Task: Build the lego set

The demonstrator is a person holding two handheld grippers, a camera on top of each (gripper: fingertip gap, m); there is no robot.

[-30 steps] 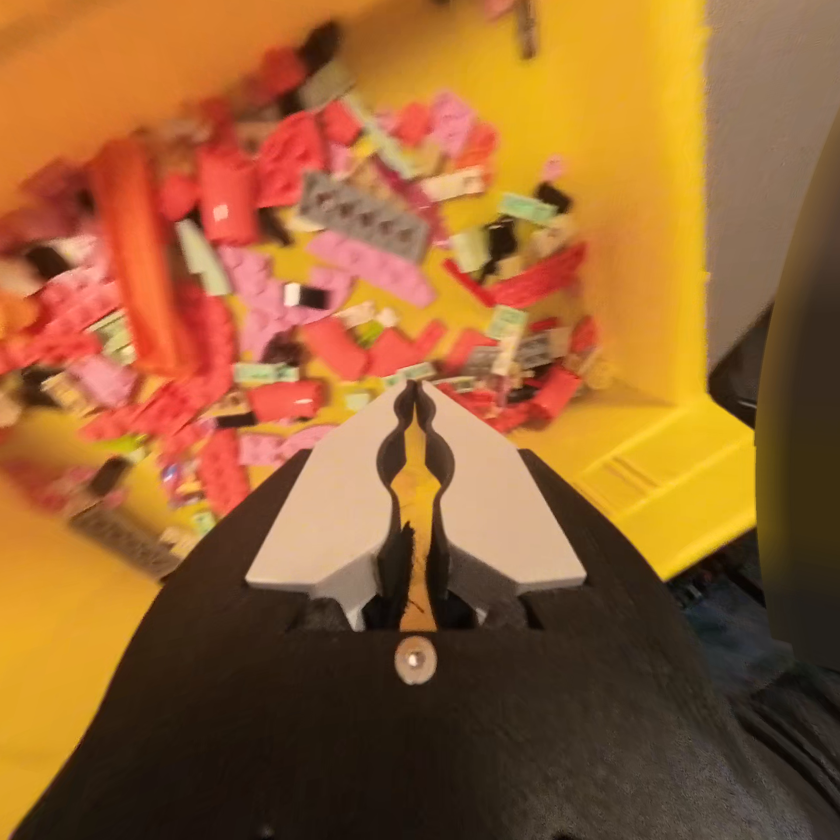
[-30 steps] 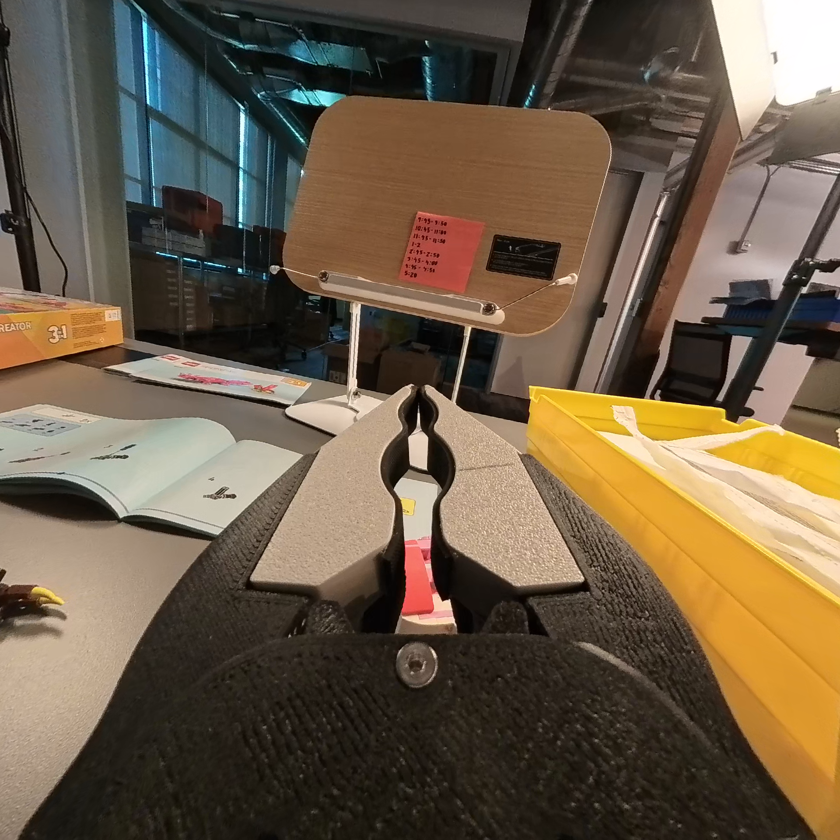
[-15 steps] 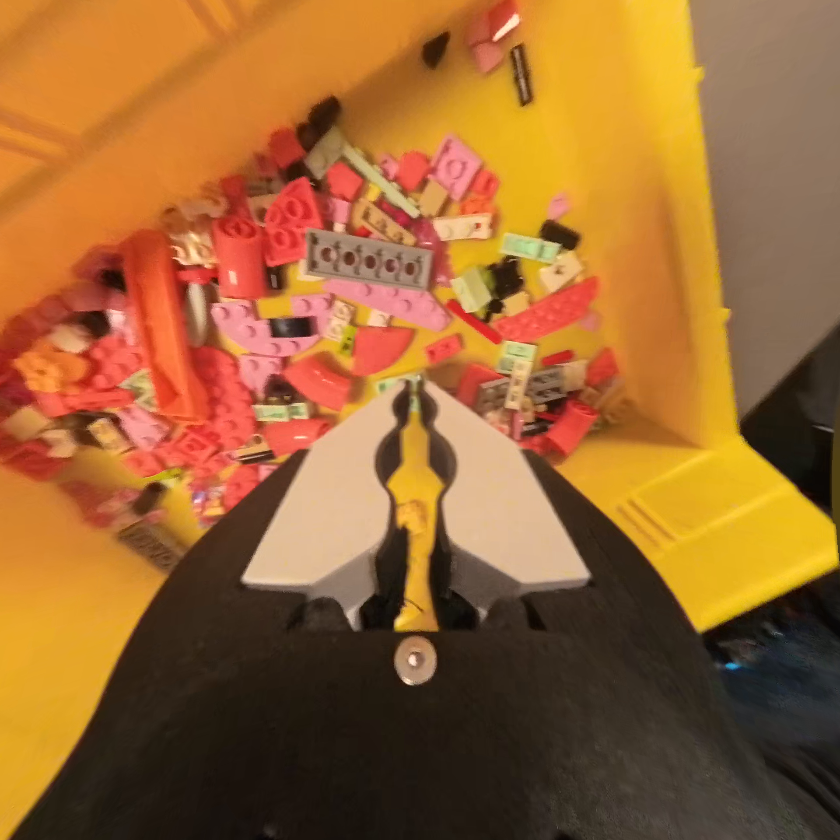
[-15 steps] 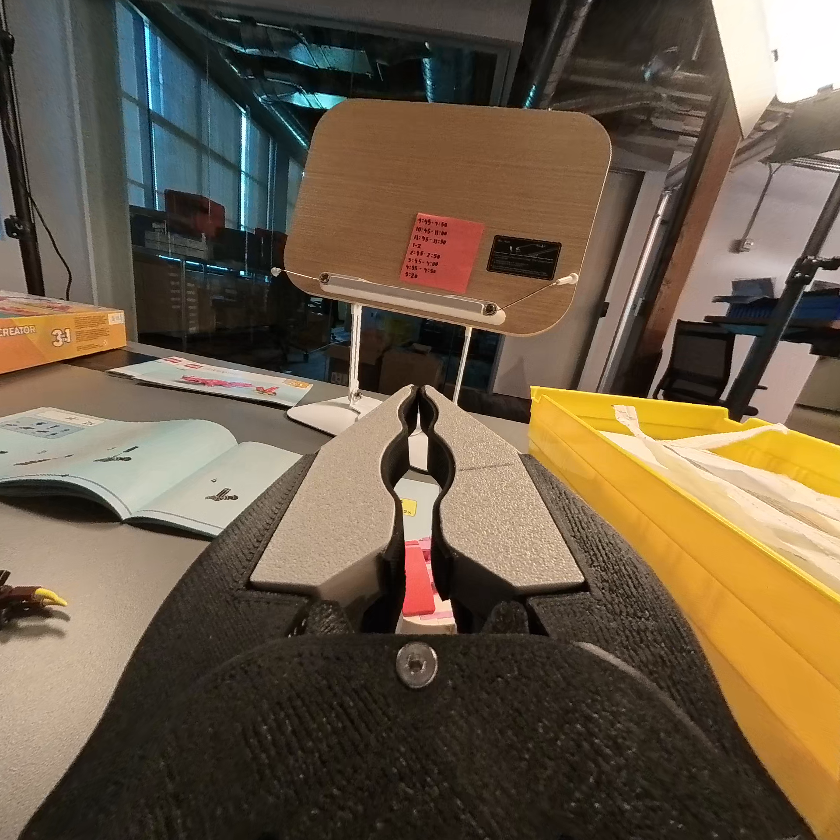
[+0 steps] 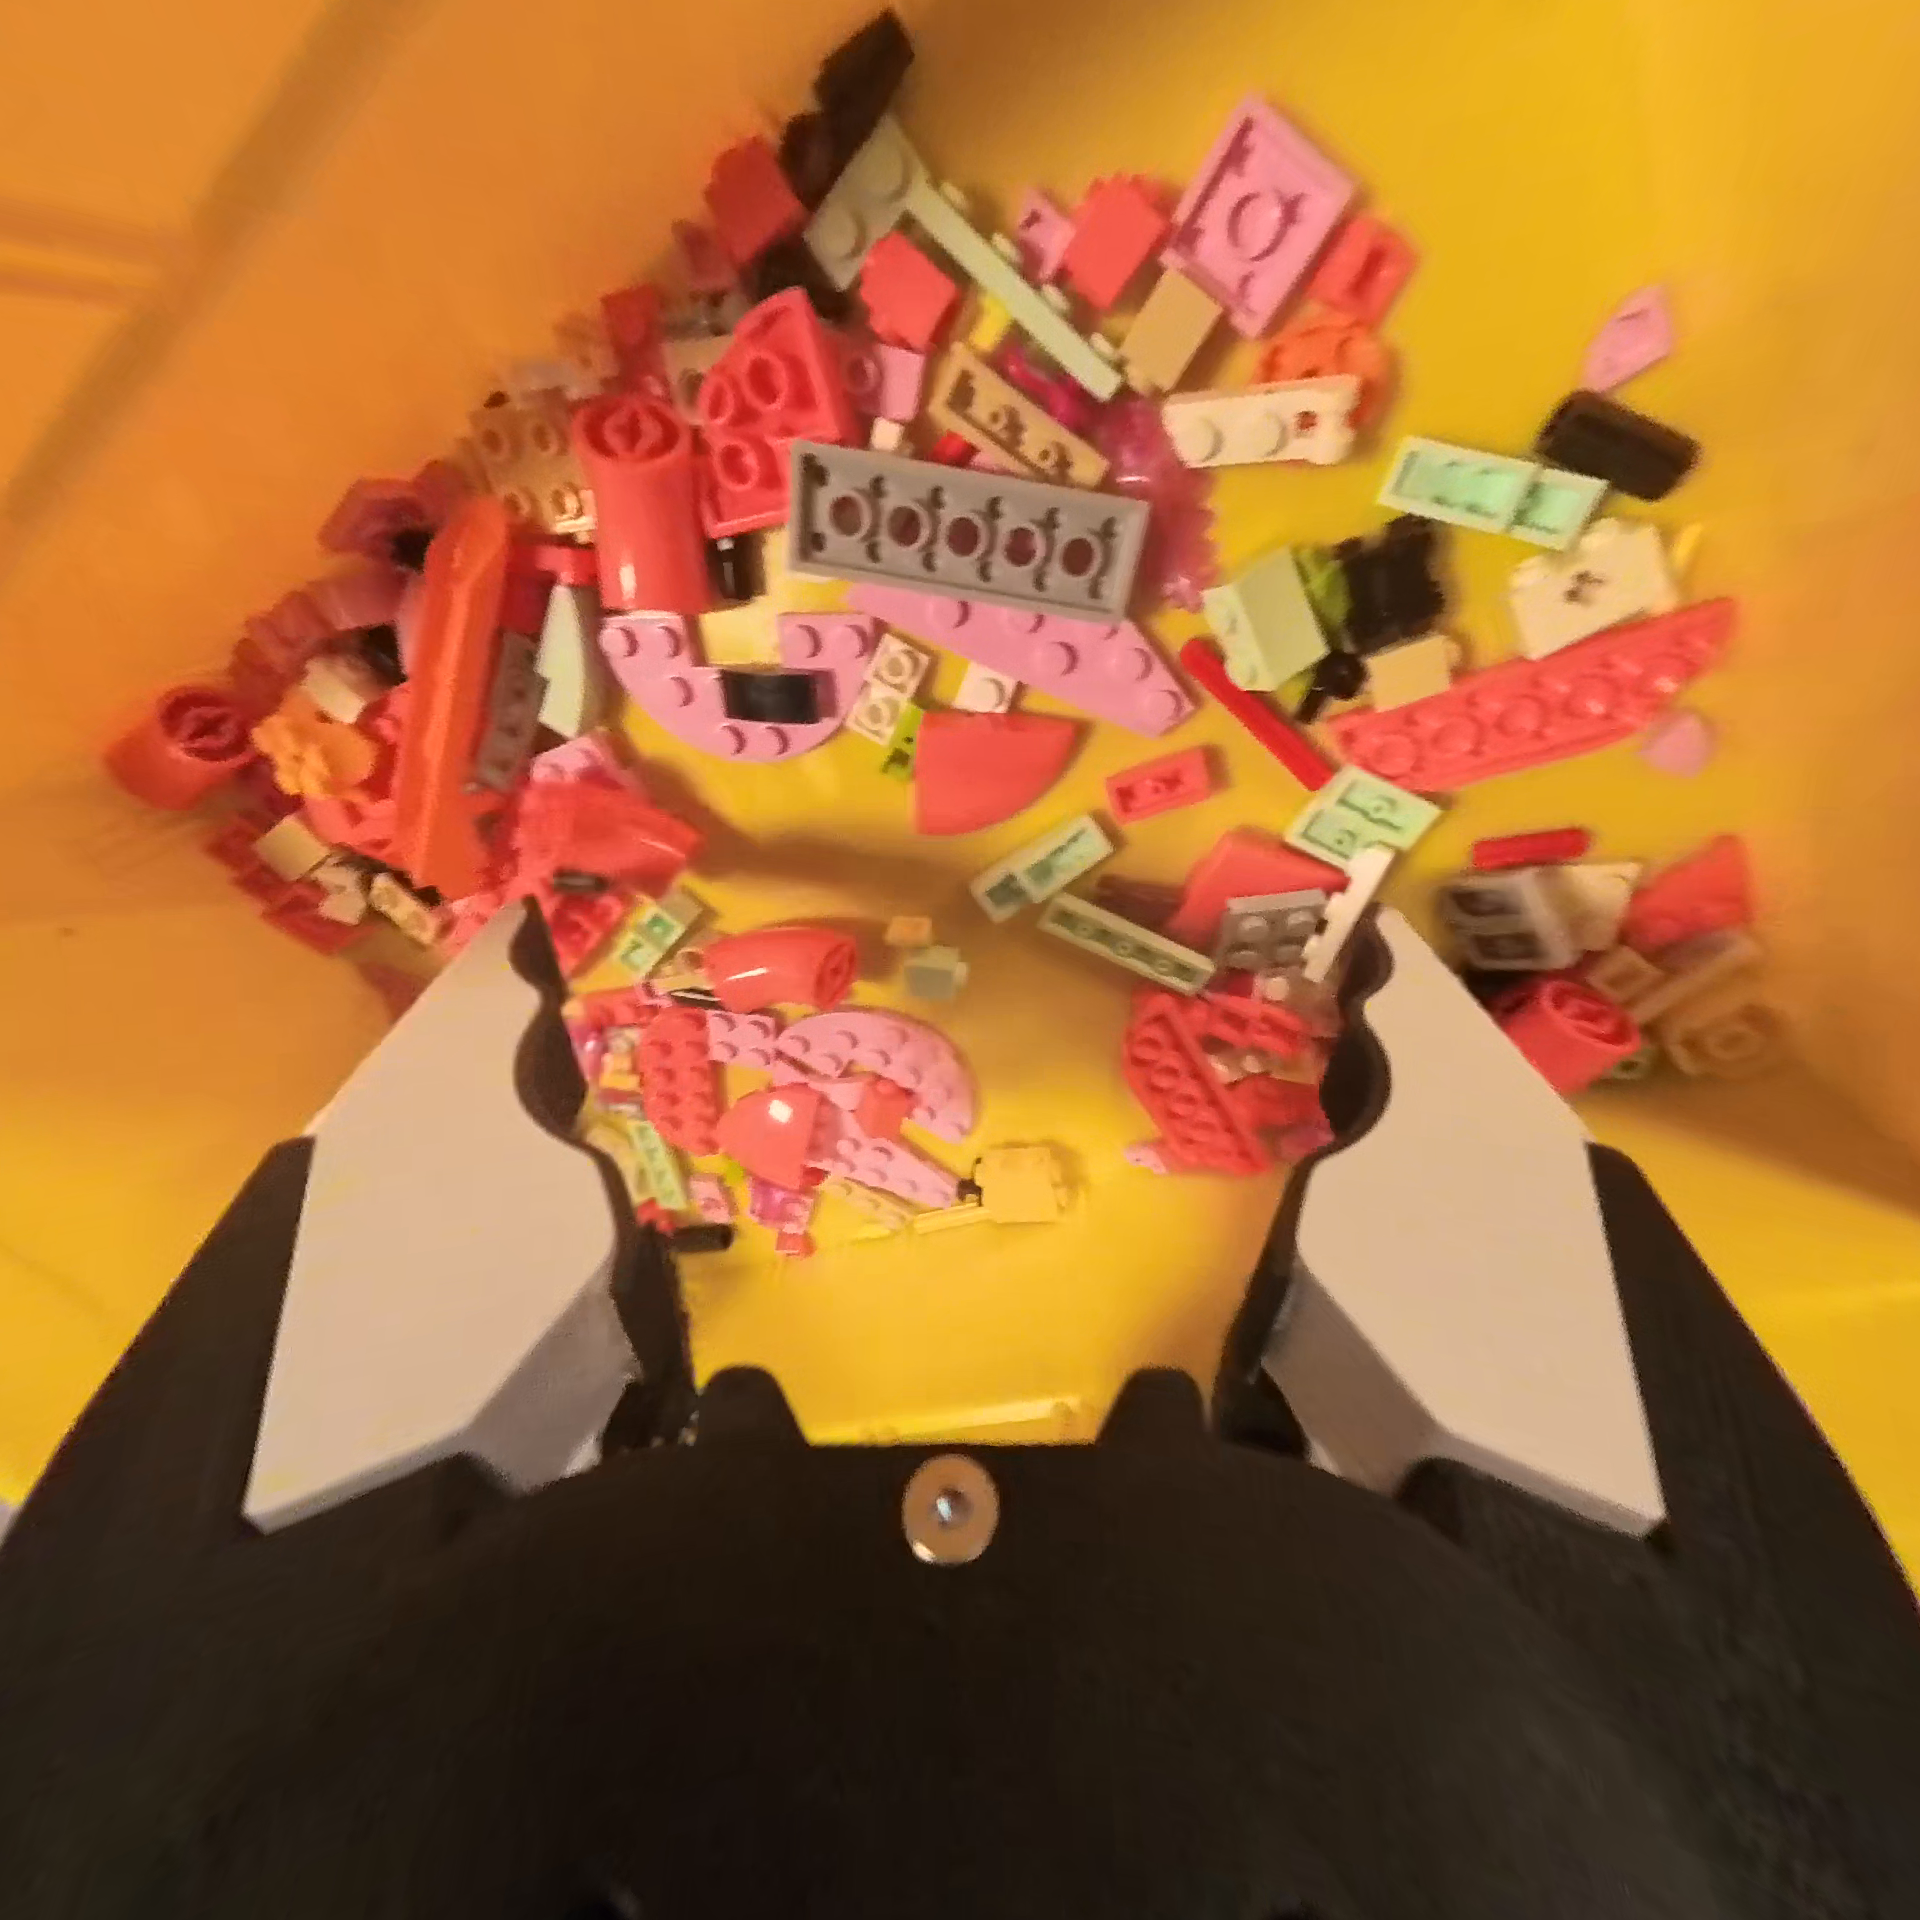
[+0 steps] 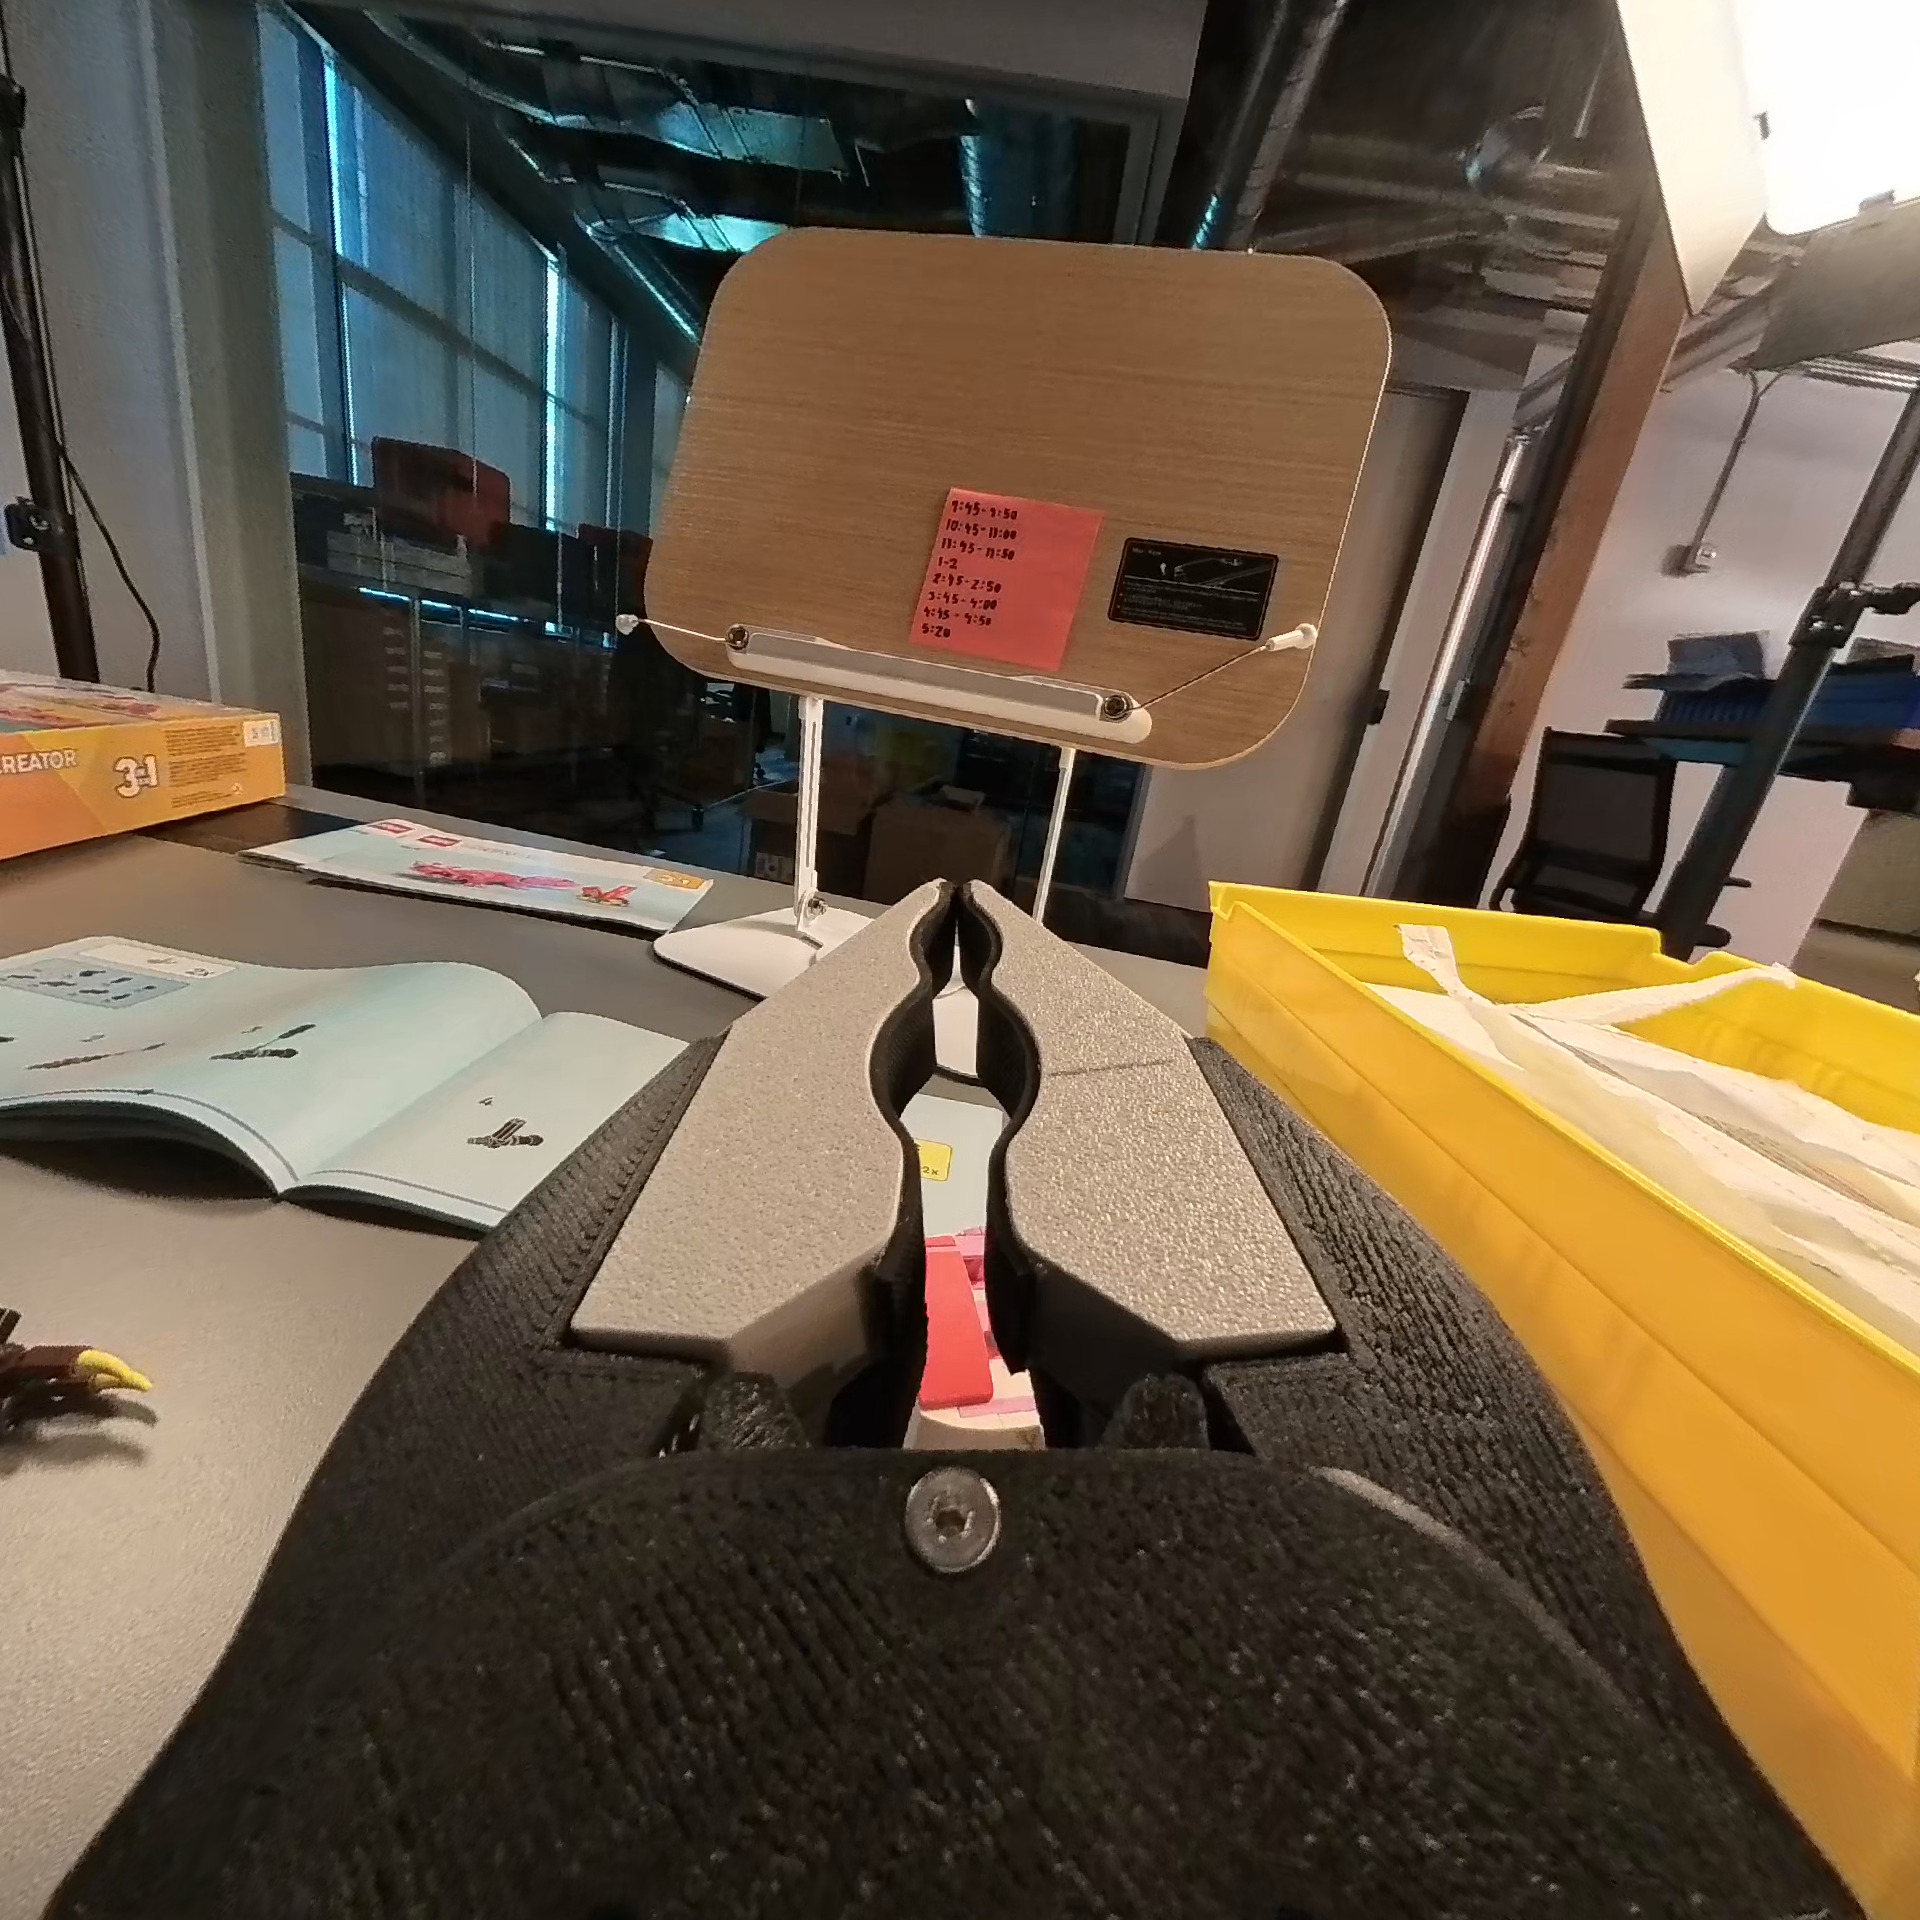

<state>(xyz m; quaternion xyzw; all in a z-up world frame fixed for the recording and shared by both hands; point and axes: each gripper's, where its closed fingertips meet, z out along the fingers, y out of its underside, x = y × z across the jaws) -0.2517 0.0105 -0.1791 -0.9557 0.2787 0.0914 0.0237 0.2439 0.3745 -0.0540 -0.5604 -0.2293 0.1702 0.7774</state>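
My left gripper (image 5: 948, 920) is wide open above a heap of loose toy bricks in a yellow bin (image 5: 1558, 156). Nothing is between its pads. A coral curved piece (image 5: 774, 961) and a pink round plate (image 5: 883, 1070) lie between the fingers, on the bin floor. A red wedge plate (image 5: 1205, 1070) lies by the right finger. A grey plate with holes (image 5: 966, 535) lies farther off. My right gripper (image 6: 956, 894) is shut with its tips together over a grey table (image 6: 208, 1351). Through the gap behind its tips I see a pink and red brick build (image 6: 956, 1340) below it.
In the right wrist view a wooden book stand (image 6: 1018, 468) stands ahead and an open booklet (image 6: 291, 1060) lies at the left. A second booklet (image 6: 488, 883) and an orange box (image 6: 125, 769) lie beyond. A yellow bin with white bags (image 6: 1558, 1195) is at the right. The grippers' ends are close to 60 centimeters from one another.
My left gripper has opened wide from shut and moved closer to the bricks. The right gripper has not moved and stays shut.
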